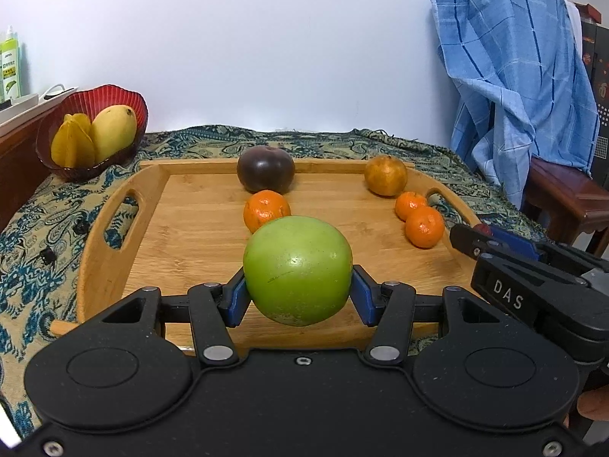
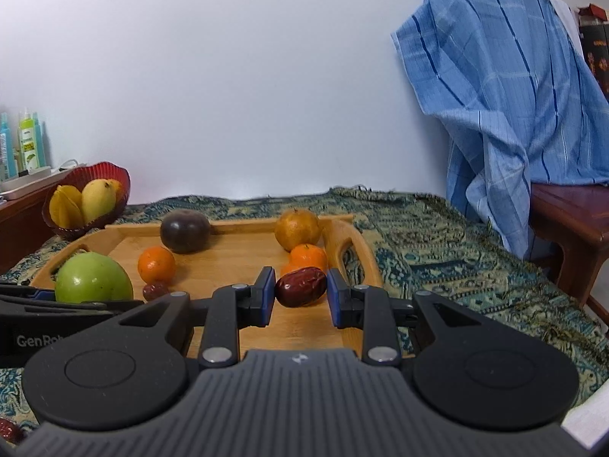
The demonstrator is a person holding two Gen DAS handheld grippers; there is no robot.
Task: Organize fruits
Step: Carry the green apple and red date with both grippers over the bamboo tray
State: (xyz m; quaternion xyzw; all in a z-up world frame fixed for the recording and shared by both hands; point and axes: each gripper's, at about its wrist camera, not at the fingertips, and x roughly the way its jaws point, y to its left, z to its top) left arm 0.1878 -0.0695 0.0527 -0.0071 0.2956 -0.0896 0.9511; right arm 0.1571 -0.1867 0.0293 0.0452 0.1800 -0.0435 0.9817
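Note:
My left gripper (image 1: pixel 298 291) is shut on a green apple (image 1: pixel 297 270) and holds it over the near part of a wooden tray (image 1: pixel 190 236). The apple also shows in the right wrist view (image 2: pixel 93 278). My right gripper (image 2: pixel 300 292) is shut on a red date (image 2: pixel 300 286) above the tray's right side (image 2: pixel 365 262). On the tray lie a dark purple fruit (image 1: pixel 265 168), a brownish-orange fruit (image 1: pixel 385 175), a mandarin (image 1: pixel 266 210) and two more mandarins (image 1: pixel 424 226). A second red date (image 2: pixel 155 291) lies near the apple.
A red bowl (image 1: pixel 125 99) with a mango (image 1: pixel 113 131) and a starfruit (image 1: pixel 72 141) stands at the back left. A patterned cloth (image 2: pixel 456 251) covers the table. A blue towel (image 1: pixel 514 76) hangs over a wooden chair (image 1: pixel 571 194) at the right. Bottles (image 2: pixel 28 144) stand at the far left.

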